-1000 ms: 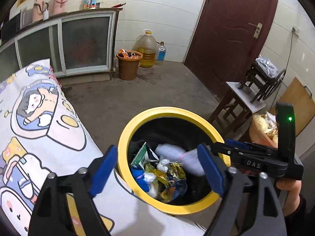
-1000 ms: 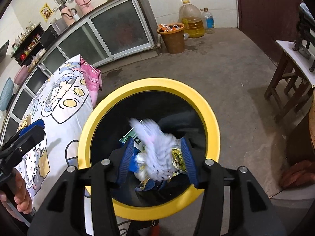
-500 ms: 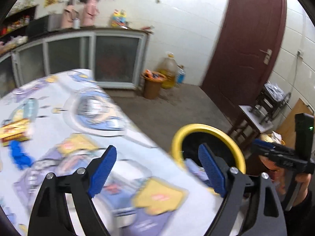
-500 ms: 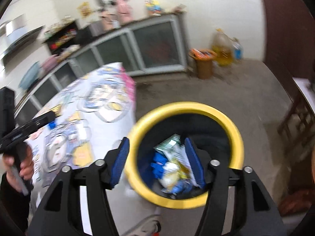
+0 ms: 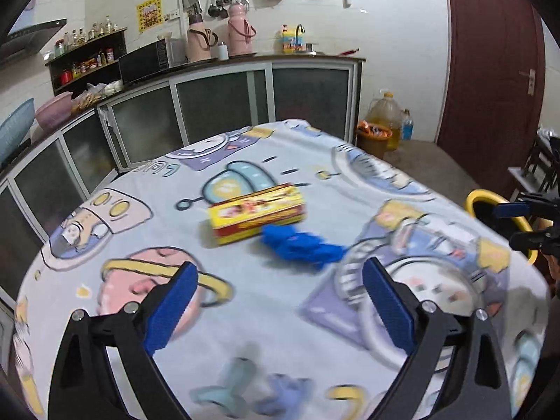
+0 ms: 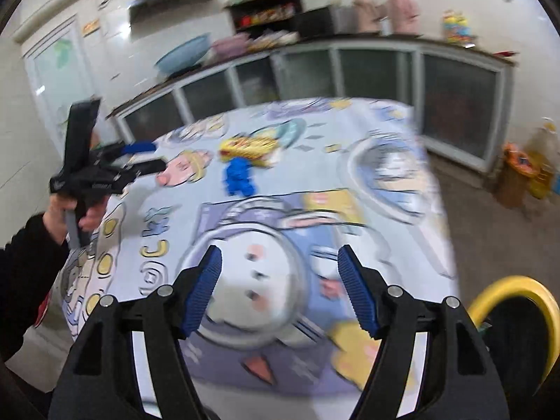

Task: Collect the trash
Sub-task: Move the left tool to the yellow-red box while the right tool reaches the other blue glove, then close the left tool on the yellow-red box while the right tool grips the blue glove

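Observation:
A yellow and red carton (image 5: 257, 212) lies on the cartoon-print tablecloth (image 5: 245, 315), with a crumpled blue glove (image 5: 301, 246) touching its near right side. My left gripper (image 5: 276, 301) hovers over the cloth short of both, jaws opening wide, nothing between them. My right gripper (image 6: 280, 290) is above the table's near part, jaws opening, also empty. The right wrist view shows the carton (image 6: 250, 148) and the glove (image 6: 239, 175) farther off, blurred. The yellow-rimmed black bin (image 6: 521, 318) stands off the table's right corner and shows as the bin (image 5: 497, 213) at the left wrist view's right edge.
Glass-fronted counter cabinets (image 5: 210, 105) run behind the table with flasks and a microwave on top. A brown bucket (image 5: 374, 138) and an oil jug (image 5: 386, 112) stand on the floor near a dark red door (image 5: 490, 70). A hand (image 6: 70, 210) holds the left gripper.
Both grippers swung from above the bin over to the table. The right gripper let a white wad drop into the bin and its jaws widened. Carton and glove came into view.

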Motion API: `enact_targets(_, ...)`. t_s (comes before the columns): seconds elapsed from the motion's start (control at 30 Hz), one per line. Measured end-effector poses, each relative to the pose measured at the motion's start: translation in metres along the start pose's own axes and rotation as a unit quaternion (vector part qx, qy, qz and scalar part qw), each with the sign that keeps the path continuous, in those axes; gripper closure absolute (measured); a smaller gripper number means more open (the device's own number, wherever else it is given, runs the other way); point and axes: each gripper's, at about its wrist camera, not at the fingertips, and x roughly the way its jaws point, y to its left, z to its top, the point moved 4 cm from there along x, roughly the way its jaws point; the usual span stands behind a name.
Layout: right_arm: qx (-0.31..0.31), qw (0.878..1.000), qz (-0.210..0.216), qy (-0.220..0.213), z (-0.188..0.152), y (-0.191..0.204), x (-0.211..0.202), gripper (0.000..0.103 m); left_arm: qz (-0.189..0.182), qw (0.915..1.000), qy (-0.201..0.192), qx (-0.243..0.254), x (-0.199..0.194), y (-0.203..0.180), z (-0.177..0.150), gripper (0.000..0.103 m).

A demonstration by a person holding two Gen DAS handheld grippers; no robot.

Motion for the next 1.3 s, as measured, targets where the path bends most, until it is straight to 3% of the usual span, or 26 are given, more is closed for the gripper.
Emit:
enact_targets(0.2, -0.031, 0.998, 0.031, 0.039, 0.03, 0.032, 0.077, 0.041, -0.06, 0.9949, 0.04, 0.071, 0.041, 0.023, 0.015, 0.012)
enact_targets(0.27, -0.032, 0.997, 0.04, 0.049, 0.039, 0.037, 0.096, 0.042, -0.107, 0.9884, 0.067, 0.086, 0.058, 0.027, 0.021, 0.012)
enact_targets(0.33, -0.037, 0.996, 0.046, 0.061, 0.046, 0.04, 0.112, 0.042, -0.116, 0.9852, 0.077, 0.1, 0.071, 0.033, 0.026, 0.012)
enact_targets(0.47, -0.047, 0.994, 0.057, 0.085, 0.059, 0.044, 0.149, 0.046, -0.181, 0.9711, 0.106, 0.114, 0.092, 0.042, 0.034, 0.012)
enact_targets(0.57, -0.037, 0.993, 0.065, 0.095, 0.066, 0.041, 0.168, 0.046, -0.21, 0.9587, 0.128, 0.143, 0.106, 0.042, 0.032, 0.012)
enact_targets(0.7, -0.03, 0.991, 0.073, 0.109, 0.07, 0.04, 0.187, 0.046, -0.203, 0.951, 0.157, 0.172, 0.124, 0.044, 0.029, 0.012)
enact_targets(0.87, -0.044, 0.99, 0.07, 0.117, 0.078, 0.048, 0.208, 0.047, -0.198, 0.9565, 0.137, 0.165, 0.123, 0.055, 0.041, 0.012)
enact_targets(0.93, -0.052, 0.989, 0.06, 0.122, 0.081, 0.051, 0.215, 0.055, -0.192, 0.9579, 0.139, 0.162, 0.123, 0.059, 0.044, 0.012)
enact_targets(1.07, -0.061, 0.988, 0.054, 0.134, 0.079, 0.051, 0.226, 0.089, -0.183, 0.9547, 0.145, 0.185, 0.123, 0.053, 0.045, 0.012)
enact_targets(1.13, -0.06, 0.988, 0.054, 0.135, 0.077, 0.049, 0.225, 0.092, -0.175, 0.9547, 0.147, 0.19, 0.125, 0.05, 0.049, 0.012)
enact_targets(1.3, 0.004, 0.983, 0.116, 0.141, 0.069, 0.032, 0.185, 0.093, -0.164, 0.9486, 0.161, 0.218, 0.137, 0.036, 0.058, 0.012)
